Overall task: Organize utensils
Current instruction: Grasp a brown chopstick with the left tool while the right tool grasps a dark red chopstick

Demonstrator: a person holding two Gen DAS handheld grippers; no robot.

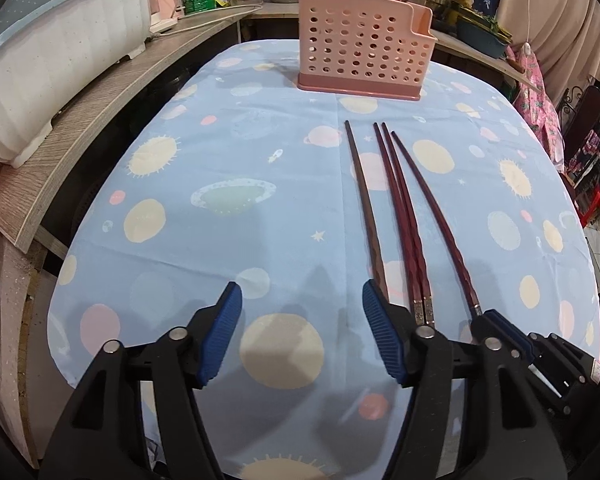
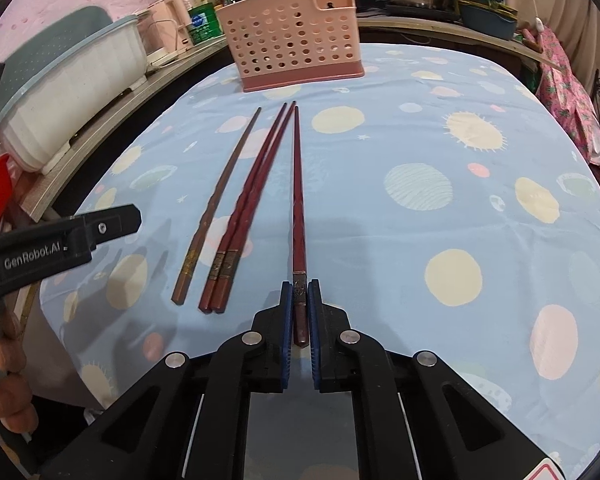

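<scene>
Chopsticks (image 2: pixel 236 216) — four — one in right gripper (image 2: pixel 300 292); one holder (image 2: pixel 292 40).

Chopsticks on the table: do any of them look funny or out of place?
Nothing is broken or spilled. Four chopsticks lie on the tablecloth before the pink holder. The left one is browner and lies apart; two touch; the right one sits pinched in the right hand-held gripper.

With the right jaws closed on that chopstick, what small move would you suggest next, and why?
Probably lift the right gripper slightly, raising the rightmost chopstick off the tablecloth. Its jaws already pinch the thick end, three other chopsticks still lie alongside, and the pink perforated utensil holder stands just beyond the tips.
</scene>
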